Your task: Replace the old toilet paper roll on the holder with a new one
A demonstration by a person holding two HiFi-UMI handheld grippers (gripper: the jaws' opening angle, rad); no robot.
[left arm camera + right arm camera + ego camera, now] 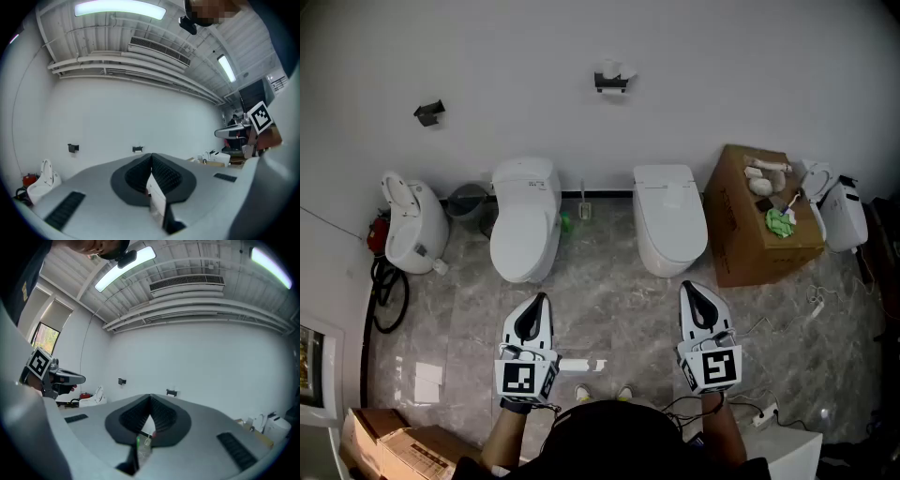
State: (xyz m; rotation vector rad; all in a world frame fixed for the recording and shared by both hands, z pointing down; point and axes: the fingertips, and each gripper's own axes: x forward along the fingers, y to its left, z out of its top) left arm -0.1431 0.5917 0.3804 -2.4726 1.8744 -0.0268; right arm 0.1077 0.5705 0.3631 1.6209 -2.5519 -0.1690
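White wall holder (612, 82), left gripper (541, 300) and right gripper (688, 288) well short, jaws together, empty

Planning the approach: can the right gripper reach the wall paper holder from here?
Probably not yet: the right gripper hangs over the floor, well short of the holder on the far wall. The gap between the toilets looks free.

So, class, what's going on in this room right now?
A person stands facing two toilets, holding a hand-held gripper in each hand. The left hand-held gripper and right hand-held gripper are both shut and empty, pointing level toward the wall. The paper holder on that wall is untouched; the swap has not started.
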